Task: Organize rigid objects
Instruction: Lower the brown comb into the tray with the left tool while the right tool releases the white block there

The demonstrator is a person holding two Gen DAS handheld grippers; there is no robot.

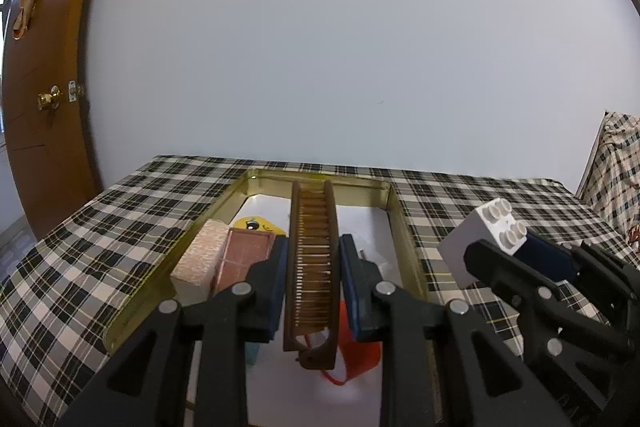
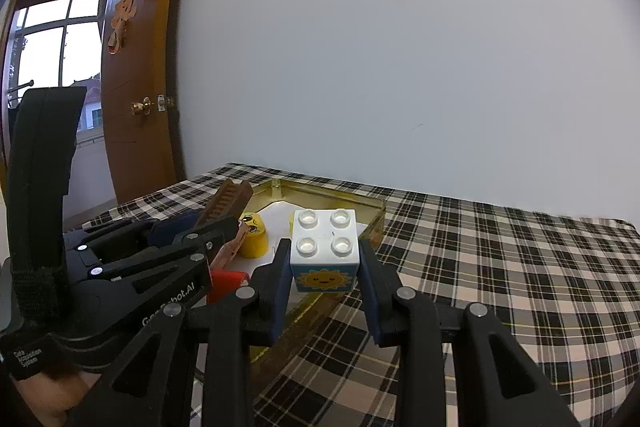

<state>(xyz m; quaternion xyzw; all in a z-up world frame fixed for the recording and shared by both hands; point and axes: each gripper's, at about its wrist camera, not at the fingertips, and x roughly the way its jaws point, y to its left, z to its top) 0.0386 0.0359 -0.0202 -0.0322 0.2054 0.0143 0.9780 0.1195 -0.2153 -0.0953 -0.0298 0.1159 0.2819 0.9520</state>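
My left gripper is shut on a long brown comb, held lengthwise above the gold tin tray. In the right wrist view the same comb sticks out of the left gripper over the tray's left side. My right gripper is shut on a white toy brick with four studs and a sun picture, held above the tray's near right edge. The left wrist view shows that brick in the right gripper to the tray's right.
Inside the tray lie a pale foam block, a reddish tile, a yellow smiley piece and a red object. A checked cloth covers the table. A brown door stands at the left, a wall behind.
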